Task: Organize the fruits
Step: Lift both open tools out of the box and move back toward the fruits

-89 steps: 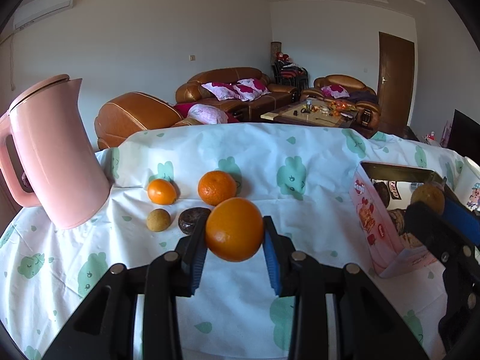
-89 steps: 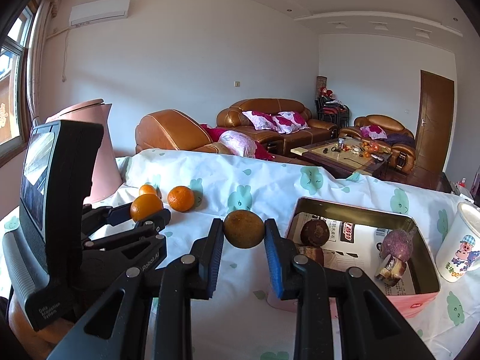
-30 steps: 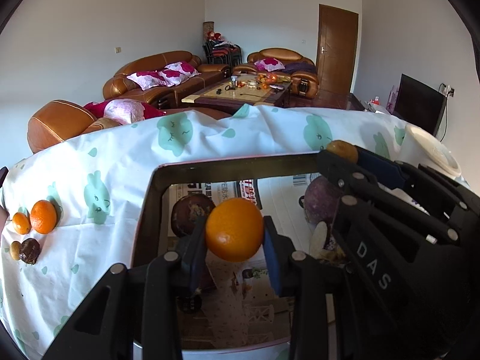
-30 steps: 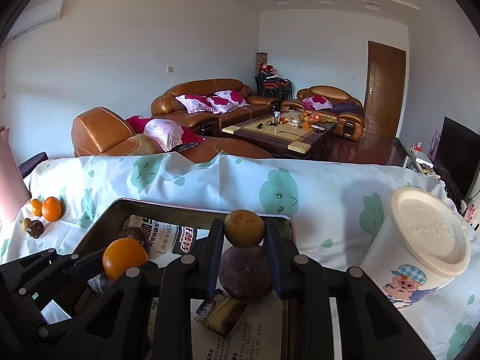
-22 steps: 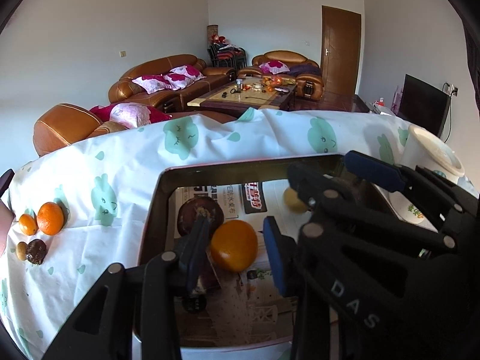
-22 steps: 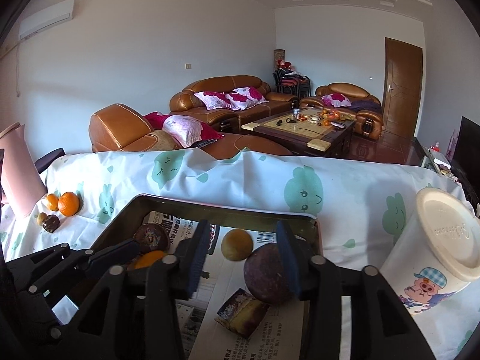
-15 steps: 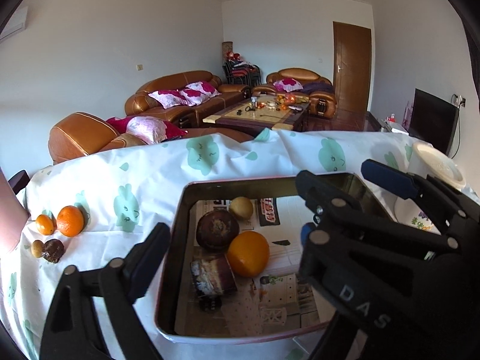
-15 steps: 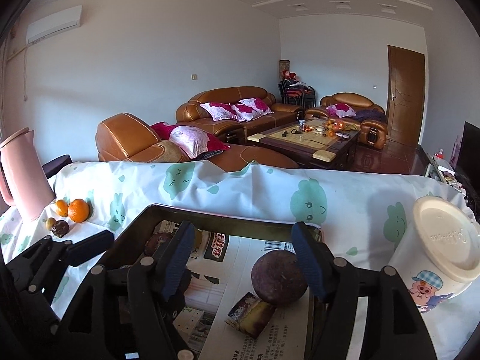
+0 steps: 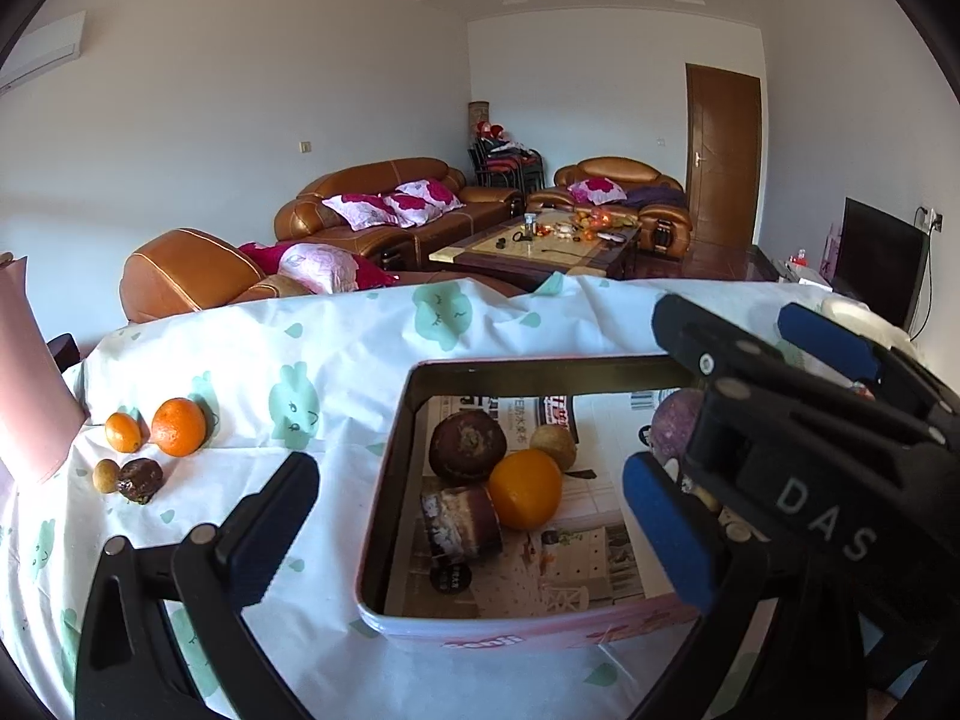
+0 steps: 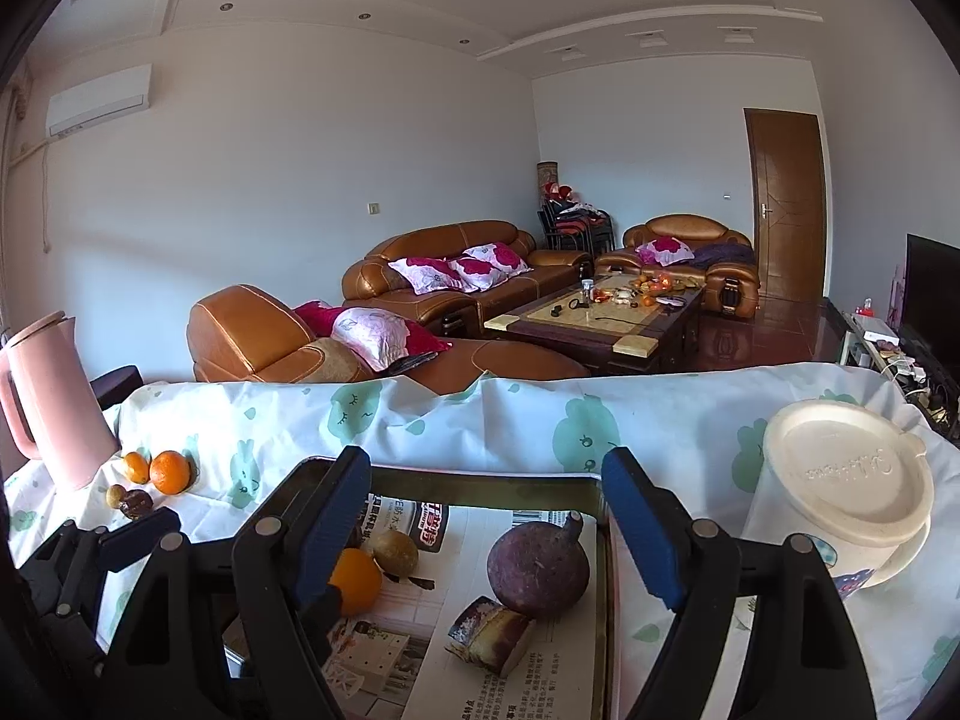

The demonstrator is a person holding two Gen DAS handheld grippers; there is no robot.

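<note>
The pink tin box (image 9: 390, 480) lined with newspaper holds an orange (image 9: 525, 497), a small tan fruit (image 9: 553, 446), a dark brown fruit (image 9: 467, 447) and a purple fruit (image 10: 537, 564). My left gripper (image 9: 468, 474) hangs open wide above the tin's near left part, with nothing between its fingers. My right gripper (image 10: 486, 468) is over the tin's right side, its jaws opening and empty, the purple fruit lying below them. Two oranges (image 9: 178, 427), a tan fruit (image 9: 106, 475) and a dark fruit (image 9: 141, 480) lie on the tablecloth at the left.
A cut cake piece (image 9: 461, 525) lies in the tin. A lidded white mug (image 10: 846, 480) stands right of the tin. A pink kettle (image 10: 54, 402) is at the far left beside the loose fruits. Sofas and a coffee table lie beyond the table's far edge.
Both grippers opened and let go: the orange and the tan fruit now lie in the tin. Both grippers have drawn back and up a little.
</note>
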